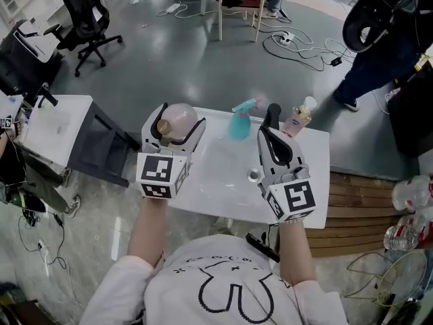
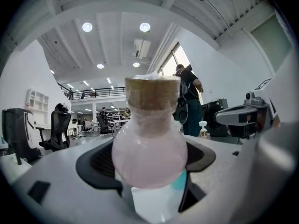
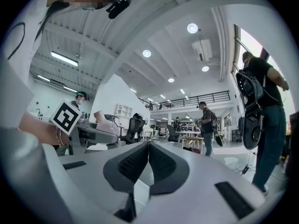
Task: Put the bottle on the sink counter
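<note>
A round pink bottle with a tan cap sits between the jaws of my left gripper, held above the left end of the white sink counter. The left gripper view shows the bottle upright, filling the gap of the left gripper, whose pads press on both its sides. My right gripper hovers over the counter's middle, near the drain. Its jaws are shut with nothing between them, as the right gripper view of the right gripper confirms.
A teal spray bottle and a pump bottle stand at the counter's far edge. A white side cabinet is at the left and clear water bottles at the right. Beyond are an office chair, floor cables and a person.
</note>
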Motion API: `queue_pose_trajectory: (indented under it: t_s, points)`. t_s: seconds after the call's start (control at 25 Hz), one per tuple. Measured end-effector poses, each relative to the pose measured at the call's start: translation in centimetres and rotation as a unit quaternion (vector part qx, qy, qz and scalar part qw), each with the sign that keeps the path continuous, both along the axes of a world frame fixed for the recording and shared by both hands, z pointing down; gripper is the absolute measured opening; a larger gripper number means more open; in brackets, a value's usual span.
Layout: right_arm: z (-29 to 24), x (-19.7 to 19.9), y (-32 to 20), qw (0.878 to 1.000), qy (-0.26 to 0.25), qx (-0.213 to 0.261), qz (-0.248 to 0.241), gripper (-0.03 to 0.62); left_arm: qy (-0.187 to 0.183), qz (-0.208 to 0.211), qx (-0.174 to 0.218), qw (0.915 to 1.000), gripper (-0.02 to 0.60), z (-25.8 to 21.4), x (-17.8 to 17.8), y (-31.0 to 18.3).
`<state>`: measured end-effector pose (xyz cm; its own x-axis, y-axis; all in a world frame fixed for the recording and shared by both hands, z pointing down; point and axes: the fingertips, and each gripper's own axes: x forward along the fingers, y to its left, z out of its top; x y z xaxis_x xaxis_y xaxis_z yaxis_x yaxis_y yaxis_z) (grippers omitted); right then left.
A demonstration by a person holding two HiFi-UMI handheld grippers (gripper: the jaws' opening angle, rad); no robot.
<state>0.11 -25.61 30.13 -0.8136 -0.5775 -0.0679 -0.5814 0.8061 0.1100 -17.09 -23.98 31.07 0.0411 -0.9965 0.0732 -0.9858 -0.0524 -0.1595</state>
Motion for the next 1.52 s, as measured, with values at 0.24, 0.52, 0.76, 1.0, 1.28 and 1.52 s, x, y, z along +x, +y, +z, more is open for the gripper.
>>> queue_pose_trajectory:
  t_s: [0.24, 0.52, 0.76, 1.0, 1.28, 1.52]
  points:
    - [2.1, -1.8, -3.0, 1.000, 0.003, -0.026, 0.010, 0.029, 0.000, 0.019, -0.020, 0.9996, 0.397, 2.2, -1.2, -3.8]
    - [4.9, -2.6, -3.9, 0.998, 0.018, -0.049, 0.019, 0.029, 0.009, 0.042, -0.036, 0.9984, 0.397, 5.4, -1.1, -5.8]
    - [6.1, -2.8, -3.5, 0.997, 0.033, -0.059, 0.029, 0.029, 0.032, 0.066, -0.050, 0.9960, 0.397, 8.1, -0.8, -6.3]
    - [7.0, -3.9, -2.5, 0.995, 0.046, -0.076, 0.050, 0.029, 0.054, 0.090, -0.077, 0.9916, 0.397, 10.8, -1.4, -6.7]
    - [9.0, -5.1, -2.2, 0.990, 0.061, -0.093, 0.091, 0.029, 0.058, 0.129, -0.116, 0.9831, 0.397, 14.9, -2.1, -8.1]
    - [11.8, -5.1, -2.7, 0.983, 0.068, -0.112, 0.128, 0.029, 0.061, 0.149, -0.136, 0.9775, 0.397, 18.4, -2.7, -9.3]
